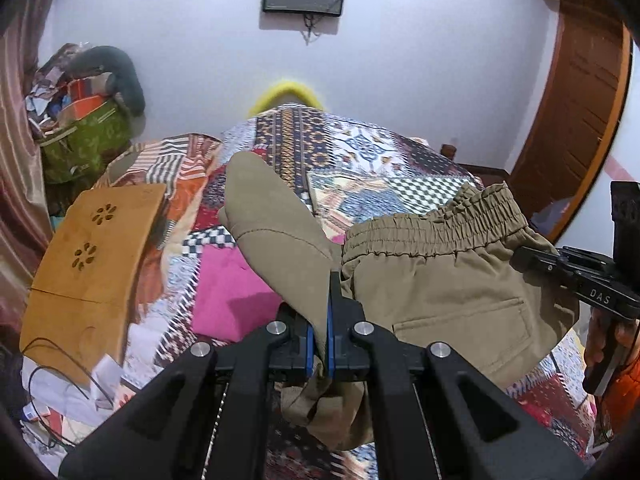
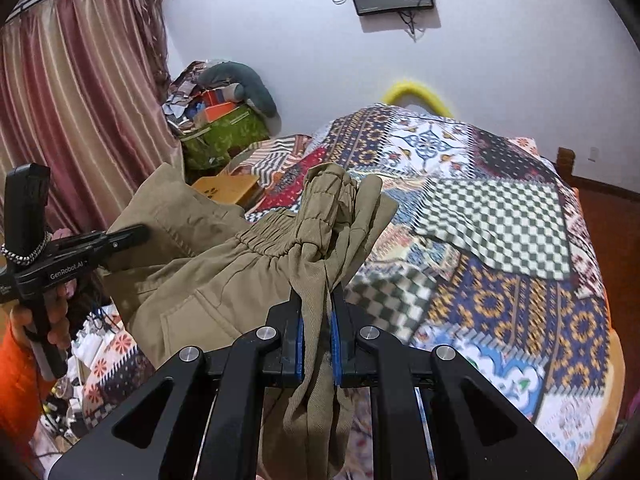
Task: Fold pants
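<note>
Above the patchwork bedspread [image 2: 500, 240], across the lower middle of both wrist views, hang the khaki pants [image 1: 436, 280], held up off the bed. At the bottom centre of the left wrist view, the left gripper [image 1: 320, 344] has its jaws pinched tight on a fold of the fabric. The right gripper [image 2: 318, 344] has its jaws clamped on a bunched wad near the elastic waistband [image 2: 272, 236]. A wooden board [image 1: 92, 264] lies at the left.
</note>
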Demonstrator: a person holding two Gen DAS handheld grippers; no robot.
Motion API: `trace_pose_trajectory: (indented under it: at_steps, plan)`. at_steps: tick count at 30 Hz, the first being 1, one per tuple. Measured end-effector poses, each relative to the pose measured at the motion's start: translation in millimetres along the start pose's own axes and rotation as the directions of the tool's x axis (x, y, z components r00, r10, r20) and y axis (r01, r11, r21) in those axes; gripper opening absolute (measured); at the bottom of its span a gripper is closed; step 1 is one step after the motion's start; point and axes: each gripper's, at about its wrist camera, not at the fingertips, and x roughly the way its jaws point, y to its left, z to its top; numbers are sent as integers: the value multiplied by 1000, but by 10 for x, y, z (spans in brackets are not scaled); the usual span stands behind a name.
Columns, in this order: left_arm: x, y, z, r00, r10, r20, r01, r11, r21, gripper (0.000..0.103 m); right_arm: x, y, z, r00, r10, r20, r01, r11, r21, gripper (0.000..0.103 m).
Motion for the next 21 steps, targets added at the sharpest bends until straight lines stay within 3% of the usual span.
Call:
trace_pose_trajectory:
  at_steps: [21]
  plan:
    - [931,926,245,996,81,-49,-84,995,-59,4,1095,264,444,1000,2,-31,-5,997,-79,9]
